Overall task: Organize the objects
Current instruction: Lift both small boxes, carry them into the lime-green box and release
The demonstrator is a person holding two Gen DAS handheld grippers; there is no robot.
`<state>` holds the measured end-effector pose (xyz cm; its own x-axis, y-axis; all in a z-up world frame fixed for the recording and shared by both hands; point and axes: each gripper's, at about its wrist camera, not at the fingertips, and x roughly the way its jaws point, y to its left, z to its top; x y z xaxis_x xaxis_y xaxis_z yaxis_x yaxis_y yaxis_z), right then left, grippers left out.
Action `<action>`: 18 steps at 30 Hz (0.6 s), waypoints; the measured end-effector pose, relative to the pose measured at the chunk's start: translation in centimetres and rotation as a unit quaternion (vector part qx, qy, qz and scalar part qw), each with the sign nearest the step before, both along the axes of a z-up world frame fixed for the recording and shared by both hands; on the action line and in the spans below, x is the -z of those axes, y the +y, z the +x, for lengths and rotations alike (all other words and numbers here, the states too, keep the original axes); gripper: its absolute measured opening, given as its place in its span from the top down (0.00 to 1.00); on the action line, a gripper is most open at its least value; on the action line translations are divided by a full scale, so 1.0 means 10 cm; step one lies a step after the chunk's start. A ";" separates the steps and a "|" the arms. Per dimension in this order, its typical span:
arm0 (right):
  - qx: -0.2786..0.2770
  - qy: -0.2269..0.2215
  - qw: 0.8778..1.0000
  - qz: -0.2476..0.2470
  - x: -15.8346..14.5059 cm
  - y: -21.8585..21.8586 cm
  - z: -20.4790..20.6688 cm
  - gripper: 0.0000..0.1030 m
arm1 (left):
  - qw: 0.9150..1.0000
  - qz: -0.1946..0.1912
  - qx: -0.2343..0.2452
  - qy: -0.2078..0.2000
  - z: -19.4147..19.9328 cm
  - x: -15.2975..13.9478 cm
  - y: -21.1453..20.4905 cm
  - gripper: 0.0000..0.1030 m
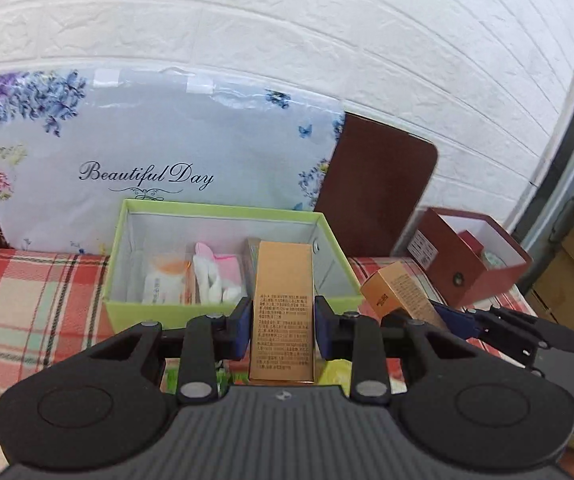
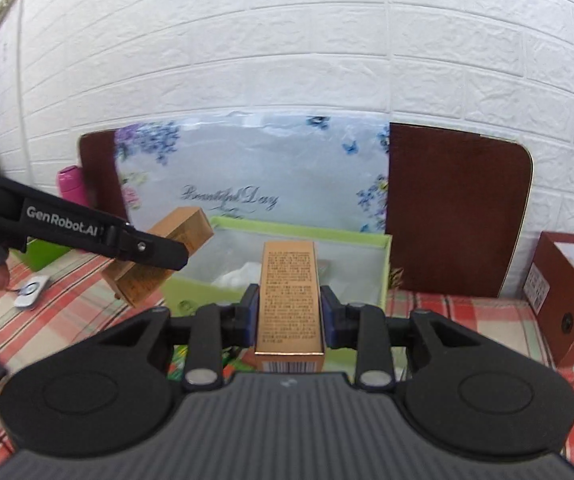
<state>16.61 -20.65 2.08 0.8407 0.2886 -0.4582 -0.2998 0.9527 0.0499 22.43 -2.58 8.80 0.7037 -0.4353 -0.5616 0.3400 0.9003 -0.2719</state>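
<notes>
My left gripper (image 1: 283,326) is shut on a tall gold carton (image 1: 282,304) and holds it just in front of the green box (image 1: 223,216). My right gripper (image 2: 289,318) is shut on a second gold carton (image 2: 290,300), near the same green box (image 2: 383,276). In the left wrist view the right gripper (image 1: 439,318) shows at the right with its carton (image 1: 397,288). In the right wrist view the left gripper (image 2: 159,254) shows at the left with its carton (image 2: 159,252). The green box holds small white, orange and pink packets (image 1: 207,276).
A red box (image 1: 475,256) with items inside stands at the right; it also shows in the right wrist view (image 2: 567,300). A floral "Beautiful Day" bag (image 1: 155,152) and a brown board (image 1: 375,184) lean on the white wall. Plaid cloth (image 1: 27,300) covers the table. A pink bottle (image 2: 72,186) stands far left.
</notes>
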 end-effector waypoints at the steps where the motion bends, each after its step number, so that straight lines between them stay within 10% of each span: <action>1: 0.007 0.002 1.000 -0.003 0.03 0.01 0.13 0.71 | 1.000 -0.002 -0.004 0.005 0.12 0.02 -0.02 0.68; 18: 0.037 0.039 0.997 -0.052 0.72 0.18 1.44 0.69 | 0.999 0.014 -0.026 0.026 1.24 0.54 -0.24 0.66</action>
